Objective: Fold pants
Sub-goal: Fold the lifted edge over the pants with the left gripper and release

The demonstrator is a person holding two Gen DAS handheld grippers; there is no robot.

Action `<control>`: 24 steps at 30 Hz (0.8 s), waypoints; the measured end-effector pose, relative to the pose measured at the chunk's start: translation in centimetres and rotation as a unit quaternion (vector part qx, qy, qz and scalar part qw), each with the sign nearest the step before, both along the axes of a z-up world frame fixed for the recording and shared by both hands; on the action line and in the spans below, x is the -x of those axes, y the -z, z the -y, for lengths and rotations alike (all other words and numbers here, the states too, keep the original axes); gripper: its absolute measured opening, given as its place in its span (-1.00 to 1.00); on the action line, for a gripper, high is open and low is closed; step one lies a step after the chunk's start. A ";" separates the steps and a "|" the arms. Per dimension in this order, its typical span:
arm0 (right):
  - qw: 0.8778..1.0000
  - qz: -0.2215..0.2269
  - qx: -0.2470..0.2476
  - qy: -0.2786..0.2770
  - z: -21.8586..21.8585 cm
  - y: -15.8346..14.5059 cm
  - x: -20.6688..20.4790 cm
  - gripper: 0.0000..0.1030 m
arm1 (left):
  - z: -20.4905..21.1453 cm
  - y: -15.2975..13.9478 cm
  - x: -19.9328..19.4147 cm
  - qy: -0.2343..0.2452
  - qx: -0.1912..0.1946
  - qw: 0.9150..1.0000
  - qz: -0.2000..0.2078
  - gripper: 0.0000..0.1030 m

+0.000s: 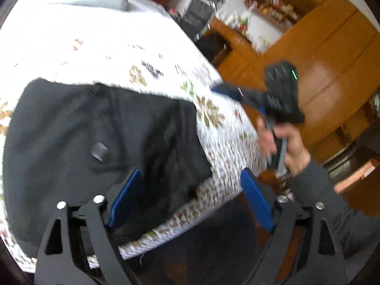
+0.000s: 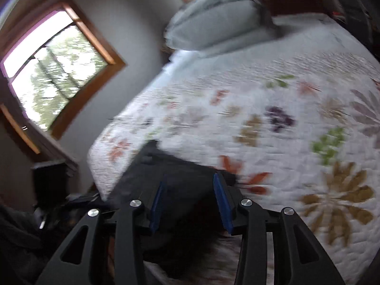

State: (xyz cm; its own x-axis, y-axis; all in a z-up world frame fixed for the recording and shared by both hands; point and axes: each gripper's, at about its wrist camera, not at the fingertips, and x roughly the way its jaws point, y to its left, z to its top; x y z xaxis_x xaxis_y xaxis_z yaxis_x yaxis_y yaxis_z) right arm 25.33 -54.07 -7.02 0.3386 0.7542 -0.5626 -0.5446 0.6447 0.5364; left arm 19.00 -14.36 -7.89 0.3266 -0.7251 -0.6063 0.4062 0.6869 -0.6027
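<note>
Pants (image 1: 99, 147), black and already bundled into a broad slab, lie on the floral quilt of the bed (image 1: 99, 54) close to its near edge. In the left wrist view the left hand-held gripper (image 1: 190, 204) hangs just over their near right corner, blue pads spread wide and pinching nothing. The right hand-held gripper (image 2: 190, 204) is also parted and empty, the cloth directly ahead and low. Its body appears off the bed's right edge, so the left one looks nearer. Long axis seems to run left to right. Open quilt stretches far toward the pillow (image 2: 220, 16).
</note>
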 end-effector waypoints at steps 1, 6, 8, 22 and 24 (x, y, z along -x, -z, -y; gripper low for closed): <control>1.000 0.004 -0.003 -0.010 -1.1 0.0 0.7 -0.18 | -0.8 -0.1 -0.4 -0.013 -0.002 1.000 0.003 0.73; 1.000 -0.019 0.004 -0.015 -5.0 3.1 1.7 -0.17 | -3.7 1.5 -2.8 -0.052 -0.035 0.998 -0.014 0.73; 0.999 -0.039 0.013 -0.010 -5.5 4.8 1.5 -0.16 | -4.3 2.7 -3.4 -0.053 -0.048 0.997 -0.025 0.73; 0.999 -0.014 0.040 0.002 -5.9 3.8 5.5 0.02 | -8.1 5.3 -2.9 -0.064 -0.018 0.996 -0.054 0.75; 0.999 -0.002 0.051 0.000 -6.3 3.0 7.8 0.02 | -9.3 5.0 -2.5 -0.075 -0.014 0.996 -0.050 0.76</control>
State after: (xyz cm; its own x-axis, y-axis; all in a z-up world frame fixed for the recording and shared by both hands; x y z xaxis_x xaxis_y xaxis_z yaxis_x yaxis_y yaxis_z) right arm 17.49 -47.78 -10.07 0.3353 0.6932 -0.6380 -0.5430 0.6956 0.4704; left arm 21.52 -5.05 -12.86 0.3663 -0.6546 -0.6613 0.2362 0.7528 -0.6144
